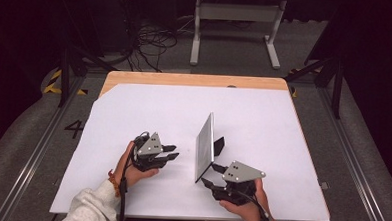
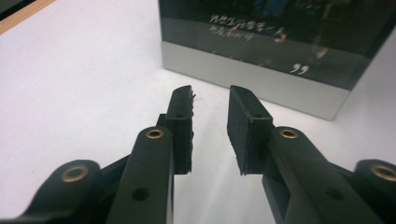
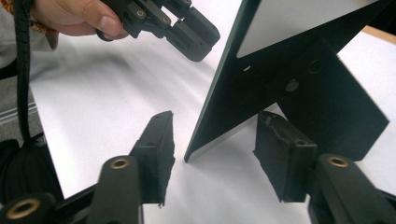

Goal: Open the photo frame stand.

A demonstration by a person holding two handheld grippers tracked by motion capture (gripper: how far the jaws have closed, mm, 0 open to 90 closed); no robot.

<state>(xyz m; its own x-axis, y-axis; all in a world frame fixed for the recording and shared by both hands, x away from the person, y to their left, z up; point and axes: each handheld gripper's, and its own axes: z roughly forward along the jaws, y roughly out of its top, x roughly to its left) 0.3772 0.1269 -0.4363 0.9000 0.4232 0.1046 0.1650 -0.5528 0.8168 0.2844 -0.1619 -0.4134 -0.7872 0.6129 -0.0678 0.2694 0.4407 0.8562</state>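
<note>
**Between the right jaws: the frame's near edge**

Between the parted jaws of the right gripper (image 3: pixel 215 154) the near lower corner of the standing photo frame (image 1: pixel 205 143) is seen, unclamped, its back stand (image 3: pixel 327 107) just ahead of the outer jaw. Ahead of the left gripper (image 2: pixel 211 126), whose jaws are slightly apart and empty, the frame's front is faced. The edge should be pinched squarely, clear of the stand, so tipping is avoided.

The left gripper (image 1: pixel 171 152) is held level just left of the standing frame (image 1: pixel 205 146), jaws slightly parted and pointing at it. The right gripper (image 1: pixel 210 174) sits at the frame's near corner, jaws spread wide either side of its edge.
</note>
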